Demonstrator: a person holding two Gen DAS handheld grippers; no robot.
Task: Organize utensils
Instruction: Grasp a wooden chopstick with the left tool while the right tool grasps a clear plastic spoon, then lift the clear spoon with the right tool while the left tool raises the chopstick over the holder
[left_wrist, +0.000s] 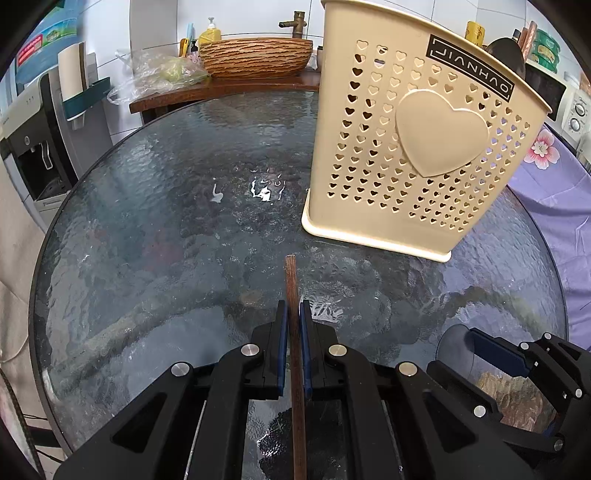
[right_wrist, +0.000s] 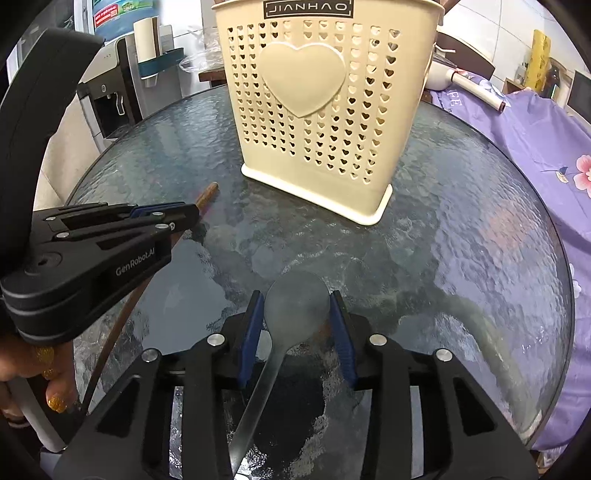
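My left gripper (left_wrist: 293, 314) is shut on a brown wooden chopstick (left_wrist: 291, 284), whose tip points toward the cream utensil holder (left_wrist: 413, 147) standing on the glass table ahead and to the right. My right gripper (right_wrist: 297, 306) is shut on the bowl of a frosted translucent spoon (right_wrist: 295, 302), its handle running back under the gripper. The holder (right_wrist: 317, 103) stands upright just ahead of it. In the right wrist view the left gripper (right_wrist: 184, 214) shows at the left with the chopstick (right_wrist: 208, 194). The right gripper (left_wrist: 491, 350) shows at the lower right of the left wrist view.
The round textured glass table (left_wrist: 166, 221) carries the holder. Behind it stand a wooden counter with a woven bowl (left_wrist: 255, 57) and a plastic bag (left_wrist: 162, 70). A water dispenser (left_wrist: 40, 140) is at the left. A purple floral cloth (right_wrist: 535, 140) lies at the right.
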